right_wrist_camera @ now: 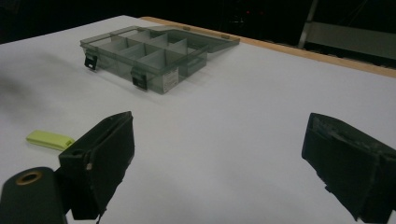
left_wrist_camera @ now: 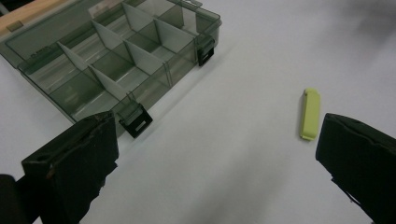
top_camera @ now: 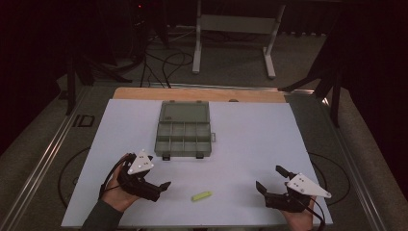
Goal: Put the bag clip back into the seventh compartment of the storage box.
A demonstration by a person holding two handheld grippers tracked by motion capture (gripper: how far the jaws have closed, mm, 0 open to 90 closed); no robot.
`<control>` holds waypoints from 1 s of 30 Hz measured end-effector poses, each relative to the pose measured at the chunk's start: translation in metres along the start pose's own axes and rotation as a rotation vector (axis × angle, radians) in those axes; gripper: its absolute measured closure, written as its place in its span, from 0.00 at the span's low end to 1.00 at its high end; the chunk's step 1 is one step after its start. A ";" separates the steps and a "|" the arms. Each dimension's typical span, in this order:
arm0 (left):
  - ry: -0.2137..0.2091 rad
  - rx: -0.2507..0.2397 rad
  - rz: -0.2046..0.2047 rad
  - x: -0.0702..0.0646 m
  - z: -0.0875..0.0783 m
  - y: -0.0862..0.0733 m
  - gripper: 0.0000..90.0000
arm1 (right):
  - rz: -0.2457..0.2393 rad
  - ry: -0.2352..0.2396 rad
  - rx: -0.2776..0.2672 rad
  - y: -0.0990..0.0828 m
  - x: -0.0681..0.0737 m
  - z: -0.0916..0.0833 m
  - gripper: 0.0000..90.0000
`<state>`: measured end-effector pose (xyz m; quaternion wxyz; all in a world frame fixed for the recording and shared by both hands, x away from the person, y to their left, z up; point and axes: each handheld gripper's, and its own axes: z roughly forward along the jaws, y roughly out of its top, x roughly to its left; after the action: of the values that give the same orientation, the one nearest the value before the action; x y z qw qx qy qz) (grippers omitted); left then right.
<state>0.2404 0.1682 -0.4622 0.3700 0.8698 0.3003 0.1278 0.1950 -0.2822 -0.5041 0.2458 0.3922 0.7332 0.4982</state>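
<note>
Left gripper [top_camera: 163, 186] was released, jaws spread wide, holding nothing. Right gripper [top_camera: 270, 182] was likewise released and empty. The small yellow-green bar [left_wrist_camera: 310, 113] lay flat on the white tabletop [top_camera: 250, 139], just ahead of the left gripper's right jaw. The open compartment box [left_wrist_camera: 121, 60] stood ahead to its left. Judged light, rigid, possibly slick; best taken across its narrow sides at mid-length.

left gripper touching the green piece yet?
Apart. The left gripper view shows the left gripper open, with bare table between its right jaw and the green piece.
</note>
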 end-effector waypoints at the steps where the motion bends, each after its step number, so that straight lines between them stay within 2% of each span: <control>1: 0.001 0.002 -0.001 0.000 0.000 0.000 0.00 | 0.000 0.000 0.000 0.000 0.000 0.000 0.10; 14: -0.017 0.043 0.035 -0.005 0.006 0.014 0.00 | 0.000 -0.006 0.002 0.000 -0.001 0.000 0.10; 21: -0.042 0.098 0.076 -0.011 0.014 0.029 0.00 | 0.001 -0.008 0.000 0.000 -0.002 -0.001 0.10; 30: -0.064 0.160 0.106 -0.017 0.024 0.036 0.00 | 0.000 -0.011 -0.003 0.000 -0.002 -0.001 0.10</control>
<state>0.2535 0.1246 -0.4527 0.3015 0.9148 0.2512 0.0951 0.1955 -0.2843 -0.5033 0.2503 0.3948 0.7311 0.4969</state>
